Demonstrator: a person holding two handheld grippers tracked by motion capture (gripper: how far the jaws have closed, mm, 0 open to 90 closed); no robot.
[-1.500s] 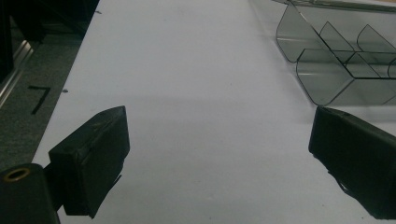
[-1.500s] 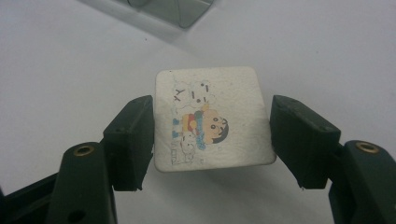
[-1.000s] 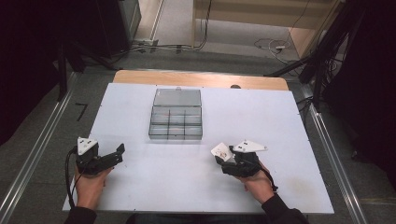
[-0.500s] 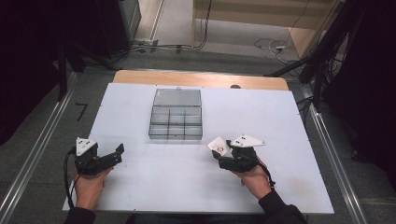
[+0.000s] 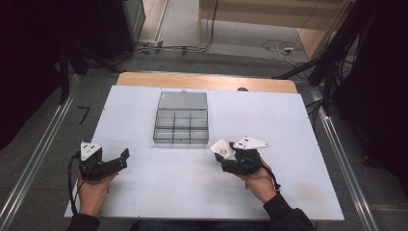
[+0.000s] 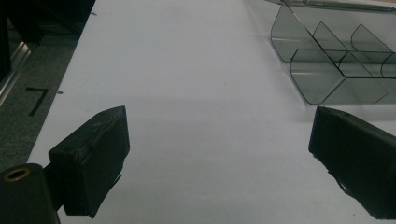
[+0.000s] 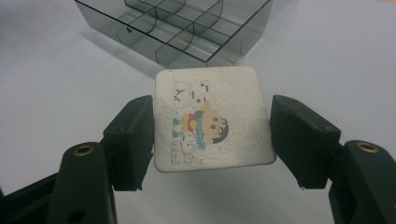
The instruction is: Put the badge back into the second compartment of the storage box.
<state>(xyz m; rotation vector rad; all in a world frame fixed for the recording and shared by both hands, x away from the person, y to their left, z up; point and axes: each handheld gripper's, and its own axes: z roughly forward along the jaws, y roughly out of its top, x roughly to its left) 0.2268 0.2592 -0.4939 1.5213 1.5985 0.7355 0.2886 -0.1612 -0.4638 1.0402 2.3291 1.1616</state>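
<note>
One square cartoon coaster (image 7: pixel 212 119), clamped edgewise between right gripper (image 7: pixel 212 135) jaws; clear divided box (image 7: pixel 180 28) just ahead. Left gripper (image 6: pixel 219 154): jaws wide apart, nothing held.

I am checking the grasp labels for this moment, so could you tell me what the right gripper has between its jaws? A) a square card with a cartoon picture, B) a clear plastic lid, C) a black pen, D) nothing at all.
A: in the right gripper view the right gripper has its jaws closed on the side edges of a square card printed with a cartoon figure, in front of the clear compartment box.
</note>
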